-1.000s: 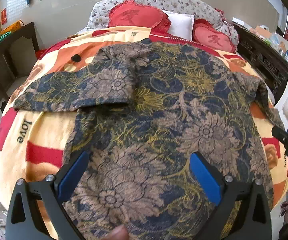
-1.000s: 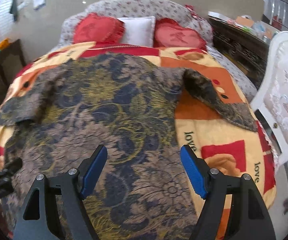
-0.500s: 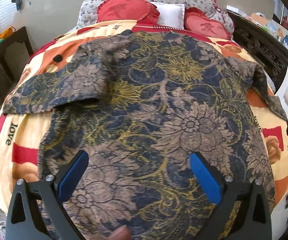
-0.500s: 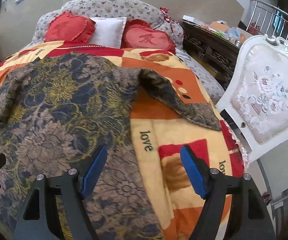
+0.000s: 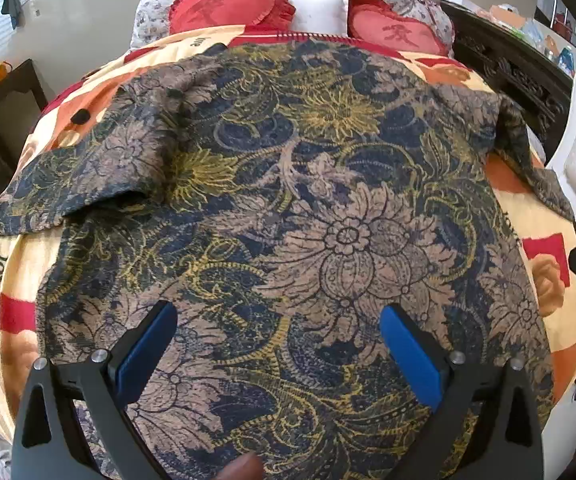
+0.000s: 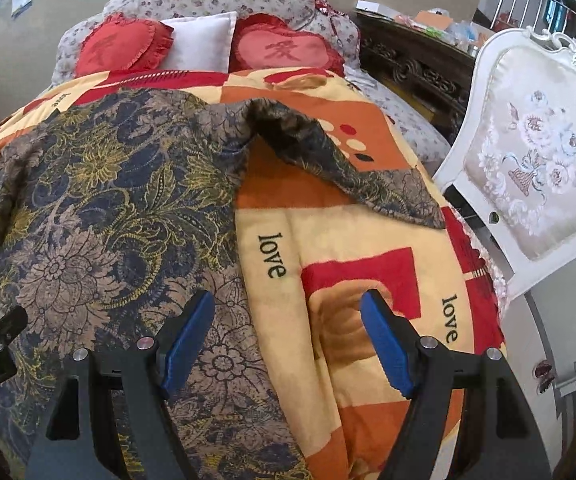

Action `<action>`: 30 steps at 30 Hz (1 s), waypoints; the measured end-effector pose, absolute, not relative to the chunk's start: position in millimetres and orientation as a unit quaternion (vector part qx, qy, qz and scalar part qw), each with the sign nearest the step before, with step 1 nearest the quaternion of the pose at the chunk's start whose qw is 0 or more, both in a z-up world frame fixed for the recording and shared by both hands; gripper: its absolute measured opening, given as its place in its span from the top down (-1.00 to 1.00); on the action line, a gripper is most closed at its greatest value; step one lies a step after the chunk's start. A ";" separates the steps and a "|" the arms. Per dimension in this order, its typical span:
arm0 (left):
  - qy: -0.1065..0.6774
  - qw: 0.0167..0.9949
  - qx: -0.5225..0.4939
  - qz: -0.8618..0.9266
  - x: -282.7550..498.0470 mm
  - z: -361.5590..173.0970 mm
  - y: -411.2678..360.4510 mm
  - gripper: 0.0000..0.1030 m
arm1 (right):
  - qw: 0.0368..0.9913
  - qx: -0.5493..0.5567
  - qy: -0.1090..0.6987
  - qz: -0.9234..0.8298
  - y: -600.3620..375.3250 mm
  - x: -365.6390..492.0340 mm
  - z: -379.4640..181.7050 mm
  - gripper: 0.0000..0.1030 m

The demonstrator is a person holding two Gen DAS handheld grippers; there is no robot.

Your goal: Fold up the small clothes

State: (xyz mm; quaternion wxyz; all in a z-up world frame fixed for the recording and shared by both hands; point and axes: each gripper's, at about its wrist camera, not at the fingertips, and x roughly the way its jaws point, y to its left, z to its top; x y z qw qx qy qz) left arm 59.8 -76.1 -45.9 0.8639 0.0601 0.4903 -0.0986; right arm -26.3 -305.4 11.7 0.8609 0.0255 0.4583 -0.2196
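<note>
A dark floral shirt (image 5: 308,208) is seen spread flat across the patterned blanket (image 5: 11,280), filling mid-frame, with the left gripper (image 5: 277,344) held wide open (blue pads apart) at the bottom.

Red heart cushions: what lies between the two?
A white pillow sits between the two red heart cushions, clearest in the right wrist view.

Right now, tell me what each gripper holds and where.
Nothing: the left gripper and right gripper are open above the floral shirt.
</note>
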 end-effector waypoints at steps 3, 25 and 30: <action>0.494 0.861 0.060 -0.100 61.9 -50.2 -77.7 -1.00 | 0.860 0.028 0.461 -0.218 -305.9 -23.7 9.3 -0.74; 0.496 0.860 0.076 -0.089 72.6 -70.1 -44.7 -0.99 | 0.857 0.022 0.468 -0.217 -282.4 -10.2 8.7 -0.74; 0.478 0.871 0.077 -0.077 80.8 -70.7 -20.4 -0.99 | 0.864 0.018 0.459 -0.206 -263.8 -4.6 13.7 -0.74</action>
